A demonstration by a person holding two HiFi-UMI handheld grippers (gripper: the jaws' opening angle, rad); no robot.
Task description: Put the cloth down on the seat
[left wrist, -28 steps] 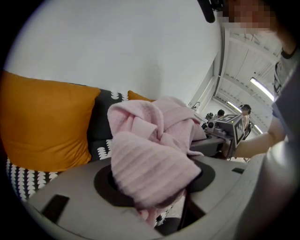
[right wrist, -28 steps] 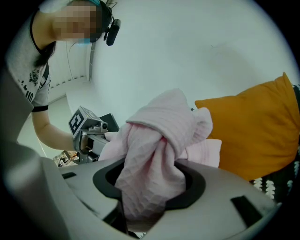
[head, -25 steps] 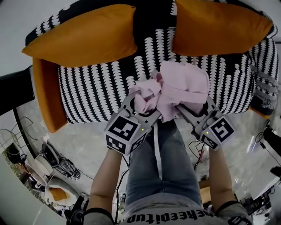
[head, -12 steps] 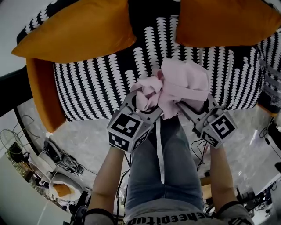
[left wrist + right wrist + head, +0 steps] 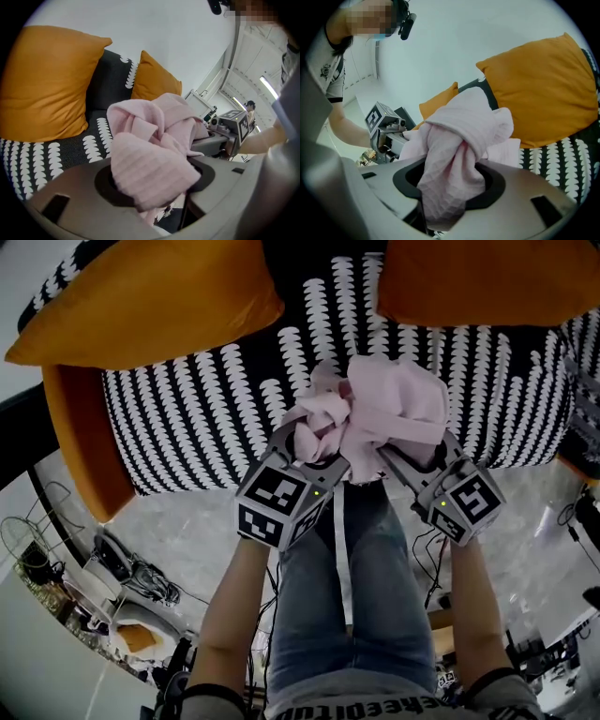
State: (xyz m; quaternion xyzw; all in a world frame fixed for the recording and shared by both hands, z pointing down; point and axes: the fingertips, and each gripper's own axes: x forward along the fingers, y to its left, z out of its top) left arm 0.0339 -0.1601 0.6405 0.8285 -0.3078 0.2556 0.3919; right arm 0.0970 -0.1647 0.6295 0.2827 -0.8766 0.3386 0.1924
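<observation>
Over the last second the patterned seat has grown larger in the head view, and the two orange cushions at its back have slid toward the top edge. Both claws have sunk toward the sofa with their load.

The pink cloth hangs as one crumpled wad over the front half of the seat, between the cushions and the person's knees. Whether its underside touches the fabric yet cannot be told.

The left claw is clenched on a thick fold at the wad's left, its jaws standing wide around the bulk. The right claw grips a twisted bunch at the right.

The cloth looks light, soft and limp, with a ribbed weave that should not slip. It will likely slump and spread wherever it is let go. Bunched edges give the surest hold; a single layer would pull loose.
</observation>
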